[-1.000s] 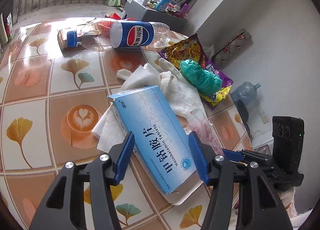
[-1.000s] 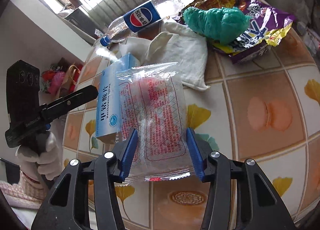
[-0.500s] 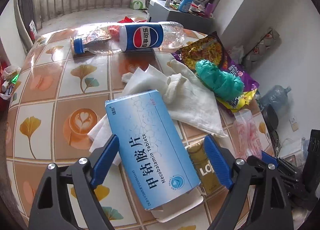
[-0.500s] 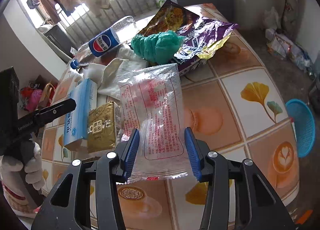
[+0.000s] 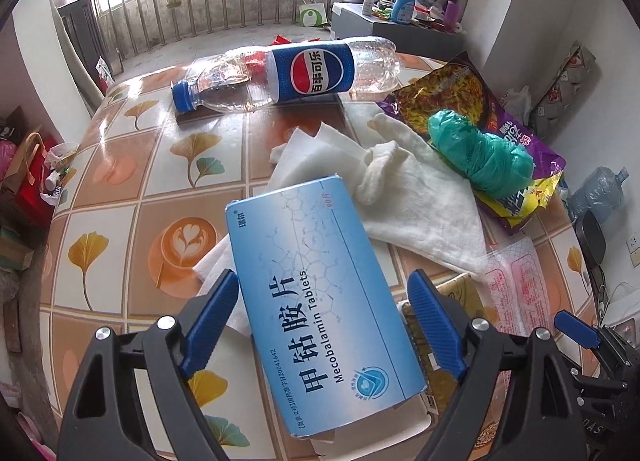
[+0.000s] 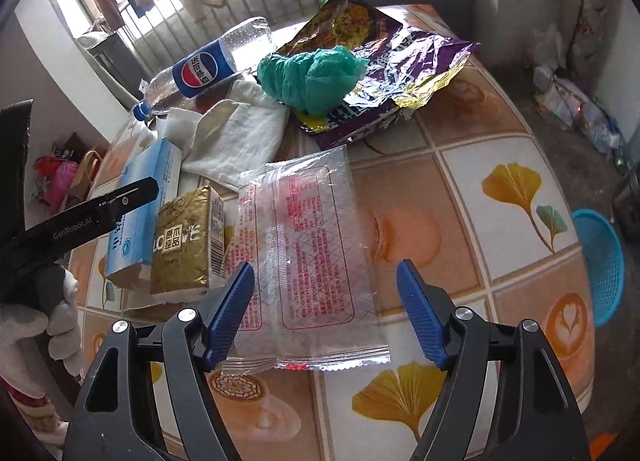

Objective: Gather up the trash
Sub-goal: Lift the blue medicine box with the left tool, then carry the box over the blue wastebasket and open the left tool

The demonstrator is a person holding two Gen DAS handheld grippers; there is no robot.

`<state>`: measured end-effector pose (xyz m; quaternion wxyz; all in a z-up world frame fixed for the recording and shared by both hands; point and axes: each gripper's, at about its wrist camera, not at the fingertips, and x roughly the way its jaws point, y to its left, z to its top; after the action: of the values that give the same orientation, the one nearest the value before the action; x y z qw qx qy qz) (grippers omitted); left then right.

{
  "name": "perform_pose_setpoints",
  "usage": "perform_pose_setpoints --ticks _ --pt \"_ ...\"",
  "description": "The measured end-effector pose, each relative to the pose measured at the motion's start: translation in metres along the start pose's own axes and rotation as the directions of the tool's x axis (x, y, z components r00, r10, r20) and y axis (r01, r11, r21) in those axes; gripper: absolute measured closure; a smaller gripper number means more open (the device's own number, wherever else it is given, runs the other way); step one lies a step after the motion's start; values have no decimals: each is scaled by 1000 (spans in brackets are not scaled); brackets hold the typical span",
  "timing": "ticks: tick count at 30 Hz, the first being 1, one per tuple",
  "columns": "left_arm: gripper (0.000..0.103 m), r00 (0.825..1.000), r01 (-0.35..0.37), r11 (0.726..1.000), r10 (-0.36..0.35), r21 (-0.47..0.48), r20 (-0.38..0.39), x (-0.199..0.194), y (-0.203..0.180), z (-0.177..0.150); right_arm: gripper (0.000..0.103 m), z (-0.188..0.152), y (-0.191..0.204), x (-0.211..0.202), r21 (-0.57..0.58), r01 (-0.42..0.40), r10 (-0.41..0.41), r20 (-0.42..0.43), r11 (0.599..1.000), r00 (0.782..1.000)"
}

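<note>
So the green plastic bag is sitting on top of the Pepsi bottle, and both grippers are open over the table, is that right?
Not quite. The green plastic bag sits on the purple snack wrapper, not on the Pepsi bottle, which lies on its side apart from it; the right wrist view shows this. The rest holds: the left gripper and the right gripper are both open over the table.
</note>
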<state>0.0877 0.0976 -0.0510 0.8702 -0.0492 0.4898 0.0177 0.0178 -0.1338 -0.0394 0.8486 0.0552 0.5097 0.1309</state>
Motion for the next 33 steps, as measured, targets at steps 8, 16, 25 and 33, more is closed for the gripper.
perform_pose_setpoints --ticks 8,16,25,33 --pt "26 1000 19 1000 -19 10 13 -3 7 -8 32 -1 11 4 -61 54 -54 2 997 999" --pt "26 987 146 989 -144 -21 75 -30 21 -17 58 -2 7 1 -57 109 -109 12 992 994" --pt "26 961 219 976 -216 4 175 -73 36 -27 101 -6 -2 -2 -2 85 -85 10 996 996" --pt "26 935 266 964 -265 26 235 -102 41 -26 103 -6 -10 -27 69 28 -33 77 997 996"
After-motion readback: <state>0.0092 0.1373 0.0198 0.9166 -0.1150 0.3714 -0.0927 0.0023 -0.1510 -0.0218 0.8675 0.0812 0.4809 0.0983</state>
